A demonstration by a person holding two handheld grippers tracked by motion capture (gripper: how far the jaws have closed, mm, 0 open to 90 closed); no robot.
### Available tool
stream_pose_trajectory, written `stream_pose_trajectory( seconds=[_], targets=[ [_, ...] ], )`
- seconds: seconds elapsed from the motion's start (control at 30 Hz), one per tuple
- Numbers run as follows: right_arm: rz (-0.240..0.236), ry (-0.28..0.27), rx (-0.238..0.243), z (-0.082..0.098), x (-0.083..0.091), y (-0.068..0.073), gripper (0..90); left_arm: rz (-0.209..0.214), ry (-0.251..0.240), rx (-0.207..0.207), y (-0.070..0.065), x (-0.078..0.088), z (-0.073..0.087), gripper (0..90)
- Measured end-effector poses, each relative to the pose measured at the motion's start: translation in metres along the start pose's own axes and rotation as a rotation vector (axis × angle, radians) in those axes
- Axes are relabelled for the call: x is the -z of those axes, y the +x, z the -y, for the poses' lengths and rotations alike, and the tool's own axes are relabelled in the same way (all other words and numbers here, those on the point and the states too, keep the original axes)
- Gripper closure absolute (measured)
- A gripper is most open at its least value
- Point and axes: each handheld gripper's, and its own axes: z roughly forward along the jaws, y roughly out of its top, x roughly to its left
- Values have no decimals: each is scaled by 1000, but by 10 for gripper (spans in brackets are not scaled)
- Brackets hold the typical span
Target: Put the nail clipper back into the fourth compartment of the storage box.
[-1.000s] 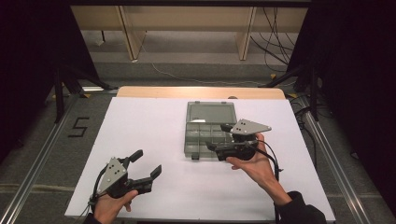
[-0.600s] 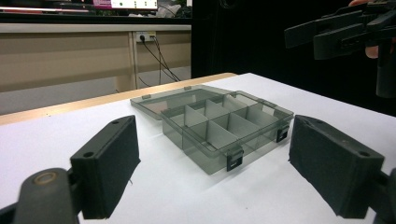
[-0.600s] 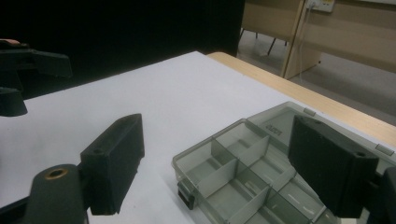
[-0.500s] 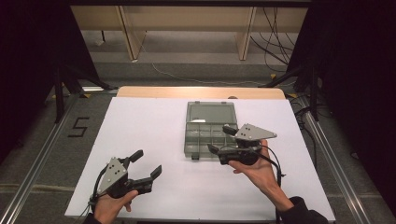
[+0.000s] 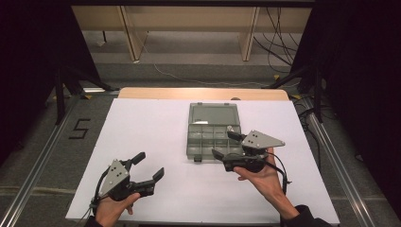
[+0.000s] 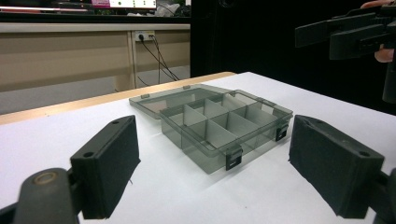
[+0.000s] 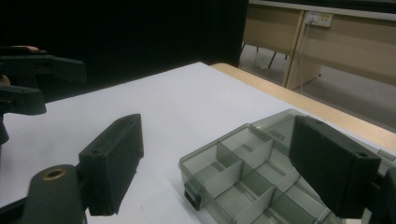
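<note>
A smoky clear compartment box (image 5: 211, 140) lies on the white table (image 5: 142, 127), its lid (image 5: 213, 115) folded open flat toward the far side. Its divided cells look empty. My right gripper (image 5: 222, 143) hovers at the box's near right corner, open, jaws pointing left, nothing between them. My left gripper (image 5: 150, 163) sits near the front left of the table, open and empty, aimed at the box. The left gripper view frames the box (image 6: 224, 126) between its jaws (image 6: 219, 163), with the right gripper (image 6: 345, 32) at top right. The right gripper (image 7: 224, 168) looks over the box (image 7: 243, 182).
The white sheet covers the table; a bare wooden strip (image 5: 203, 93) runs along the far edge. Beyond it are wooden bench legs (image 5: 132, 33) and floor cables (image 5: 279, 28). Metal rails (image 5: 38, 161) flank both sides. The left gripper (image 7: 32, 79) shows far off.
My right gripper has drifted slightly toward the person and to the right, off the box's middle to its near right corner. The left gripper and the box have not moved.
</note>
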Motion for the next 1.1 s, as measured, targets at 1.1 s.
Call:
stream_pose_trajectory(
  seconds=[1.1],
  targets=[
    [-8, -54, -34, 24, 23, 6, 180, -2, -1, -1, 0, 1, 0, 155]
  ],
)
